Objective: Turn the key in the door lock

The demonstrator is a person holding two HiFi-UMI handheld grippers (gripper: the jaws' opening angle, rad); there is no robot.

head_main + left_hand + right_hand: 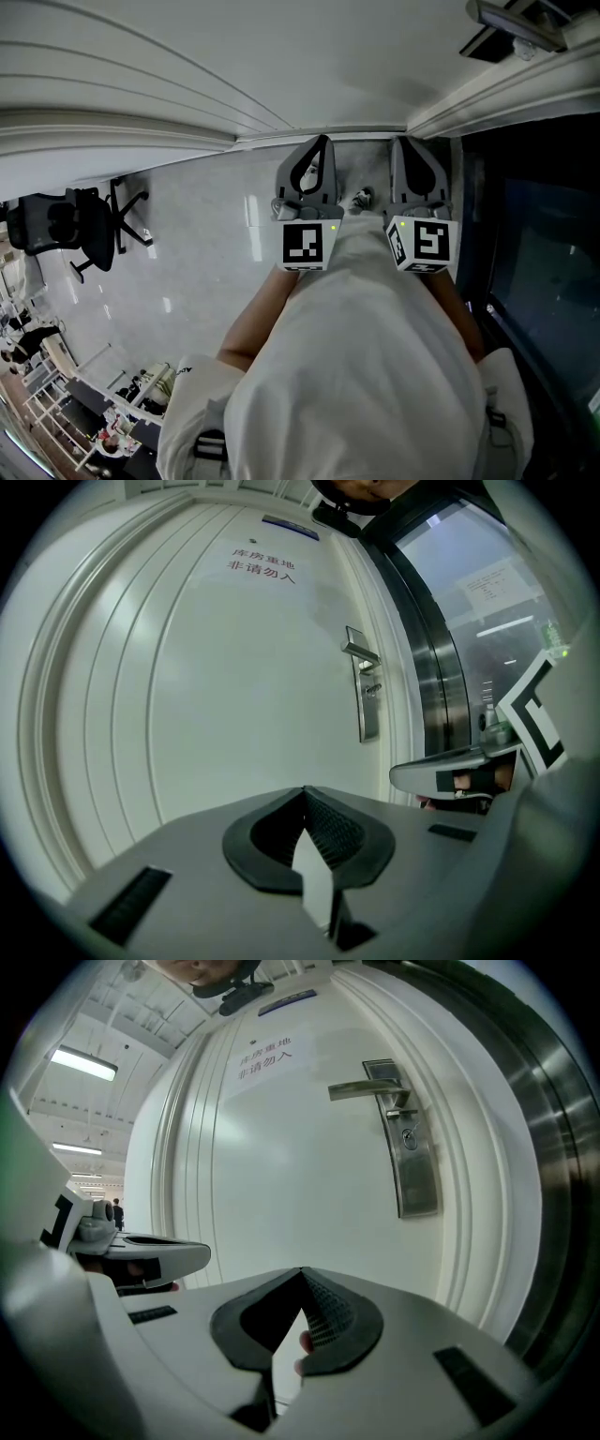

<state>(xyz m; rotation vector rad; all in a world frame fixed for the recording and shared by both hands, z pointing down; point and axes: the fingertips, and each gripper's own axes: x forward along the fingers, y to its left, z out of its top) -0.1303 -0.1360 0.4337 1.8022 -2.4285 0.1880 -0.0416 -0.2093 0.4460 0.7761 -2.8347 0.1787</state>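
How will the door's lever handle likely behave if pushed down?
The lever handle looks like rigid metal, so it probably won't flex. Mounted at one end on the lock plate, it should pivot downward. Its smooth finish may be slippery.

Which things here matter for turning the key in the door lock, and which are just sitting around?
For the job:
lock plate
lever handle
left gripper
right gripper

Just around:
office chair
door sign

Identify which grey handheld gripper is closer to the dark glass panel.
The right gripper, beside the dark glass panel; the left gripper faces the white door farther from it.
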